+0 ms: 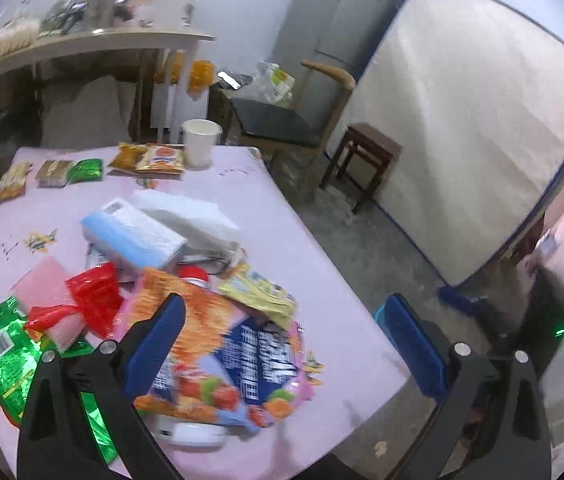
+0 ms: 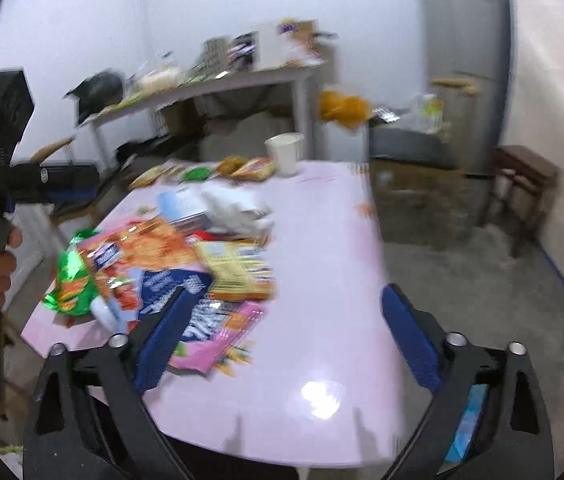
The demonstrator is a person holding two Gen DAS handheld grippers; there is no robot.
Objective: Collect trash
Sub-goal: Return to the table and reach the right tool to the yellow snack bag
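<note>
left gripper (image 1: 282,340) – fingers wide, empty | right gripper (image 2: 286,340) – fingers wide, empty | wrappers (image 1: 210,320) heaped on near desk (image 1: 322,240) | cup (image 1: 201,142) at far edge

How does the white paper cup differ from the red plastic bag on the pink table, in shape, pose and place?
The white paper cup stands upright with a firm round shape; the red plastic bag lies crumpled and limp. The cup stands at the far edge of the pink table, next to snack packets; the bag lies in the near pile of wrappers, partly on a pink pad. The cup is matte white; the bag is glossy red. Neither is between any gripper's fingers.
</note>
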